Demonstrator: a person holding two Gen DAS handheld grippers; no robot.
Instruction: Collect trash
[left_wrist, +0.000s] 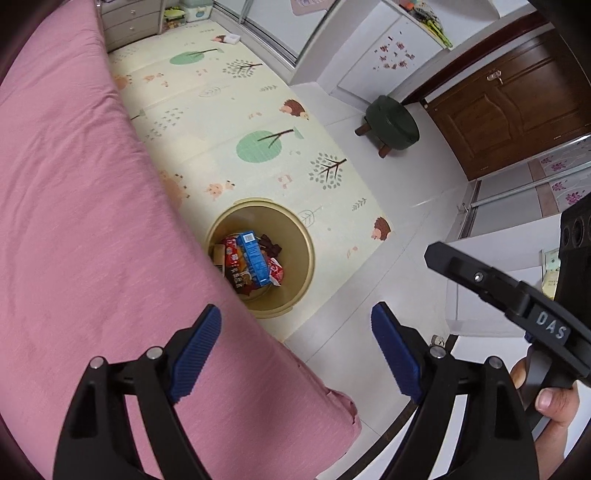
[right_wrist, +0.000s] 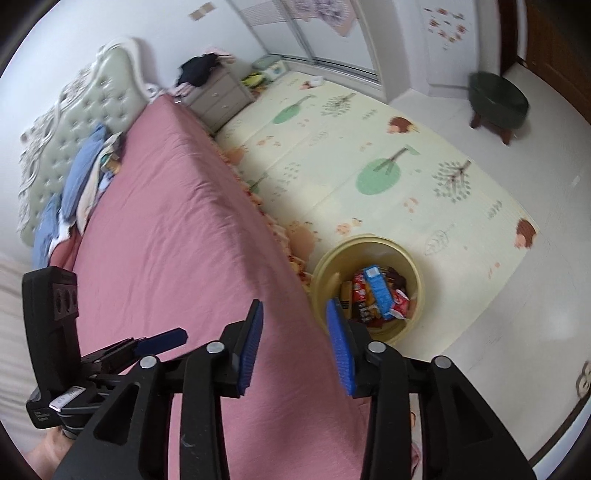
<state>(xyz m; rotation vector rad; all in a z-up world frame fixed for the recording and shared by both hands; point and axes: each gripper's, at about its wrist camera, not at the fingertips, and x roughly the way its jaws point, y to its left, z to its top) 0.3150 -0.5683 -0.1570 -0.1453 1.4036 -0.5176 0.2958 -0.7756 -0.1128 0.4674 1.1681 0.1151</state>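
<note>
A tan round bin (left_wrist: 306, 258) (right_wrist: 413, 269) stands on the floor mat beside the bed. Inside lie a blue carton (left_wrist: 253, 258) (right_wrist: 378, 288), red snack wrappers (left_wrist: 236, 266) (right_wrist: 364, 295) and other packets. My left gripper (left_wrist: 295, 339) hovers high above the bed's edge and the bin, jaws wide open and empty. My right gripper (right_wrist: 295, 332) also hangs above the bed's edge, its blue pads apart with nothing between them. In the left wrist view the right gripper's body (left_wrist: 517, 295) shows at the right, held by a hand (left_wrist: 554, 402).
The pink bed (left_wrist: 74, 221) (right_wrist: 177, 240) fills the left side. A patterned play mat (left_wrist: 229, 110) (right_wrist: 369, 155) covers the floor beyond the bin. A dark green stool (left_wrist: 393, 123) (right_wrist: 496, 98) stands near a wooden door (left_wrist: 517, 99). A grey nightstand (right_wrist: 218, 96) sits by the headboard.
</note>
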